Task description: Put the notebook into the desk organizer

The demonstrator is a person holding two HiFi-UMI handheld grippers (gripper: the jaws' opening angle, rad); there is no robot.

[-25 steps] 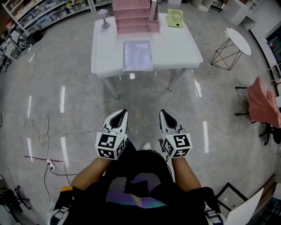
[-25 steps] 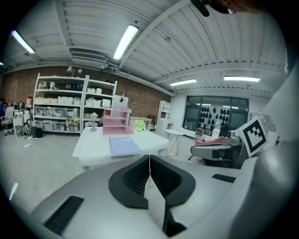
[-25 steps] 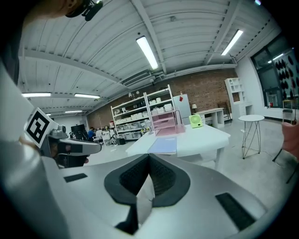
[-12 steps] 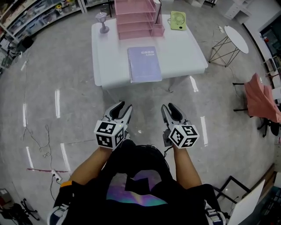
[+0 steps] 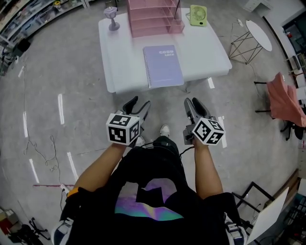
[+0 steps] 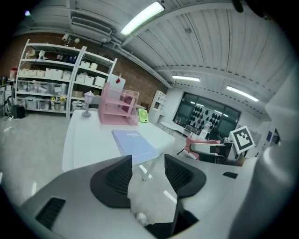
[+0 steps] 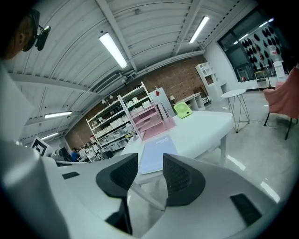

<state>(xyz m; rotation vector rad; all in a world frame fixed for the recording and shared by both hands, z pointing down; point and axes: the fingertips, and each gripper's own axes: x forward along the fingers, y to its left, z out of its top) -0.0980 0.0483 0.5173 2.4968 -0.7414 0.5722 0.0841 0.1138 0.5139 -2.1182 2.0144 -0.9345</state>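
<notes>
A lavender spiral notebook (image 5: 164, 66) lies flat near the front edge of the white table (image 5: 119, 57). The pink tiered desk organizer (image 5: 153, 18) stands at the table's back edge, behind the notebook. Both grippers hang over the floor, short of the table. My left gripper (image 5: 138, 105) is open and its jaws have just been opening, with nothing between them. My right gripper (image 5: 193, 104) is likewise open and empty, its jaws also just opened. In the left gripper view, the notebook (image 6: 134, 144) and organizer (image 6: 118, 108) lie ahead beyond the jaws (image 6: 148, 164). The right gripper view shows the notebook (image 7: 158, 155) beyond its jaws (image 7: 149, 170).
A green fan (image 5: 197, 14) and a small grey lamp (image 5: 111, 13) flank the organizer. A round side table (image 5: 258, 34) and a pink-draped chair (image 5: 282, 103) stand to the right. Cables (image 5: 48, 153) trail on the floor at left.
Both grippers have moved forward toward the table and their jaws went from shut to open. The person has stepped closer, so the table sits nearer in view.
</notes>
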